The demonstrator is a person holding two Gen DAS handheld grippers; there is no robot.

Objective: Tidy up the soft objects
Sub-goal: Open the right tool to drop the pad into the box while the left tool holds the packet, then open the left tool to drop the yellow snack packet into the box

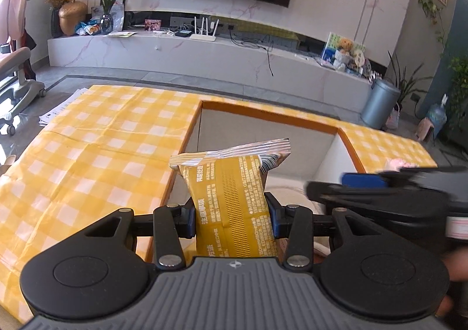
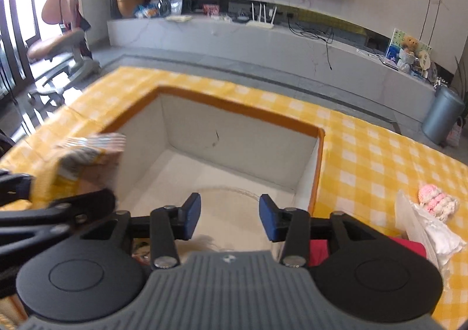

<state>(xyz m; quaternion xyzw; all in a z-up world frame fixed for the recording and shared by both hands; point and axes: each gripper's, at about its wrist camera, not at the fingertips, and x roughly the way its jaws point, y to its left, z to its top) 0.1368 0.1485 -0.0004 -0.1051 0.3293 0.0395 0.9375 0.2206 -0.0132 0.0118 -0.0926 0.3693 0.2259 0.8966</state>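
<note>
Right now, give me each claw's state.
Left claw: shut on the yellow packet.
Right claw: open, nothing between its pads, over the box.

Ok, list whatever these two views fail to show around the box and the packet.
- Box floor, left wrist view: mostly hidden behind the yellow packet and the left tongs.
- Packet's lower end, same view: cut off by the tongs' body.
- Packet, right wrist view: motion-blurred, print unreadable.
- Pale round thing in the box, right wrist view: partly hidden by the open right tongs; unidentifiable.
- Red item, right wrist view: mostly covered.
</note>
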